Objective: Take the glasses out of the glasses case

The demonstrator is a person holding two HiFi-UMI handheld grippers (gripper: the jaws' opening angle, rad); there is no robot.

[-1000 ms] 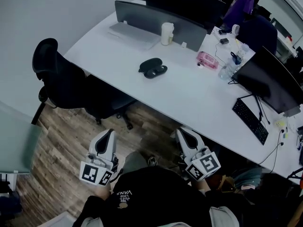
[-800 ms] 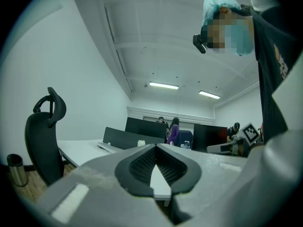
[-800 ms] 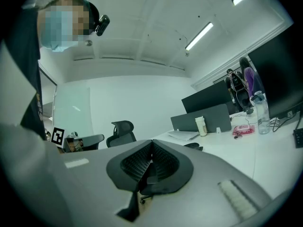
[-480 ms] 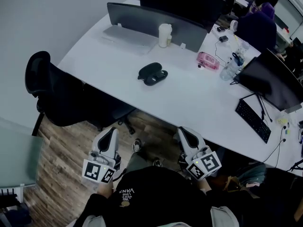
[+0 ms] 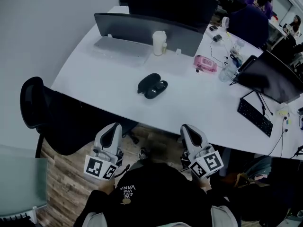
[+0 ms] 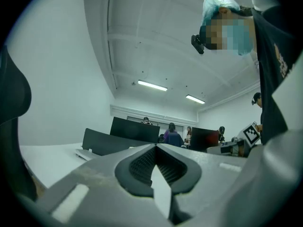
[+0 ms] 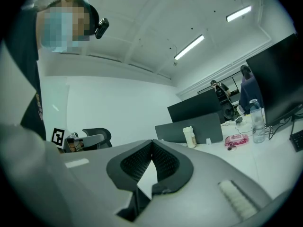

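A black glasses case (image 5: pixel 152 85) lies in the middle of the white table (image 5: pixel 199 108); in the head view it looks like two dark lobes, and I cannot tell what is inside. Both grippers are held low in front of the person, short of the table's near edge and well apart from the case. My left gripper (image 5: pixel 115 127) is shut with nothing between its jaws, and its tips (image 6: pixel 155 145) meet in the left gripper view. My right gripper (image 5: pixel 188 128) is shut and empty too, tips (image 7: pixel 151 141) together.
A black office chair (image 5: pixel 35 105) stands left of the table. On the table are a grey divider panel (image 5: pixel 142 26), a white bottle (image 5: pixel 159 42), a pink item (image 5: pixel 205 63), a water bottle (image 5: pixel 227 70), a monitor (image 5: pixel 270 82) and a keyboard (image 5: pixel 254 117). People sit at the far desks.
The person has stepped closer to the table, so the case sits lower in the head view. Both grippers stay shut and have risen slightly toward the table edge.
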